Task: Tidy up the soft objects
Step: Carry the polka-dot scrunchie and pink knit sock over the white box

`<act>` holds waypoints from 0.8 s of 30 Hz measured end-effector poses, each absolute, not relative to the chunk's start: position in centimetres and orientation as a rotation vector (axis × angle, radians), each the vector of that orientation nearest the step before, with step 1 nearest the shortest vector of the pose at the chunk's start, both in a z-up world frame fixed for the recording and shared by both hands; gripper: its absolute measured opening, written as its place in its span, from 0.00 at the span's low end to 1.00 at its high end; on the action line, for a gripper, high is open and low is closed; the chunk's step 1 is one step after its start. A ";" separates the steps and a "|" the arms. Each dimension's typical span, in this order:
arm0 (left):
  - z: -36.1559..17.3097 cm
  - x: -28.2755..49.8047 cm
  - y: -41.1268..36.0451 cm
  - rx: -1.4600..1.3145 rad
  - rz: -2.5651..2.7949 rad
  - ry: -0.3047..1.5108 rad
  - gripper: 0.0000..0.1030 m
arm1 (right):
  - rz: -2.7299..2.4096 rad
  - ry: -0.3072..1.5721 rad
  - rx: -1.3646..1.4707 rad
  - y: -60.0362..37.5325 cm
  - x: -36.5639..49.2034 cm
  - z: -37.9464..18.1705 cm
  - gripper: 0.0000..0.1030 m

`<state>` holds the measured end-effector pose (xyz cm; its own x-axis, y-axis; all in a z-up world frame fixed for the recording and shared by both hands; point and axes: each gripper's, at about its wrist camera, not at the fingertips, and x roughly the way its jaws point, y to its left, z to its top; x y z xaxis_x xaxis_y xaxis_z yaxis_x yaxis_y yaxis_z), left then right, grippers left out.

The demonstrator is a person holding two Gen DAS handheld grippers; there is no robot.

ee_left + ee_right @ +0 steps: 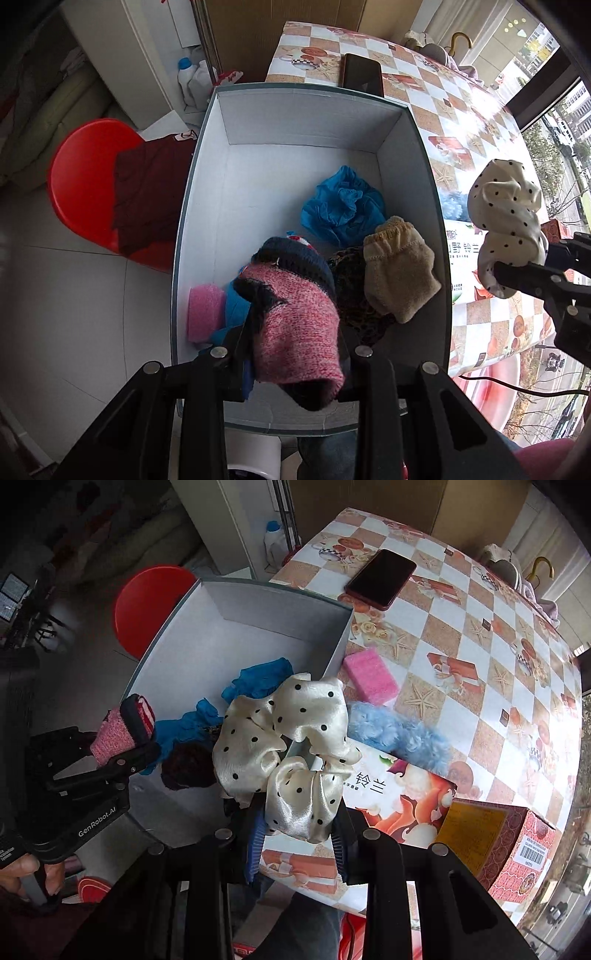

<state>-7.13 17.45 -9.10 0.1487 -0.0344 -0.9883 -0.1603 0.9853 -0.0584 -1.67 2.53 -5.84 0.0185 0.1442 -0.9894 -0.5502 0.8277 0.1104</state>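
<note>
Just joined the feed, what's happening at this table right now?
A person is sorting soft items into an open white box on the checkered table. The left gripper is clamped on a pink knit sock over the box; the right gripper holds a cream polka-dot scrunchie near the box's edge. Blue gloves and a beige sock are already inside. A pink sponge and a fluffy blue scrunchie wait outside.

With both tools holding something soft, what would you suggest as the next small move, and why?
Probably open the left tool first: its pink knit sock already hangs over the open box, while the right tool's polka-dot scrunchie sits only at the box edge.
</note>
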 end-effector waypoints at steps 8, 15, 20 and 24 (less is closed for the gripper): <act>-8.9 -6.1 18.0 -0.165 0.114 1.407 0.32 | 0.596 1.460 -0.337 5.2 -0.6 -5.5 0.32; -8.6 -5.0 18.2 -0.162 0.121 1.398 0.32 | 0.614 1.451 -0.353 6.8 0.2 -5.3 0.32; -8.8 -4.5 18.1 -0.162 0.121 1.400 0.32 | 0.616 1.453 -0.341 7.3 0.6 -5.3 0.32; -8.9 -4.3 18.1 -0.156 0.119 1.405 0.33 | 0.618 1.457 -0.341 7.5 0.8 -5.5 0.32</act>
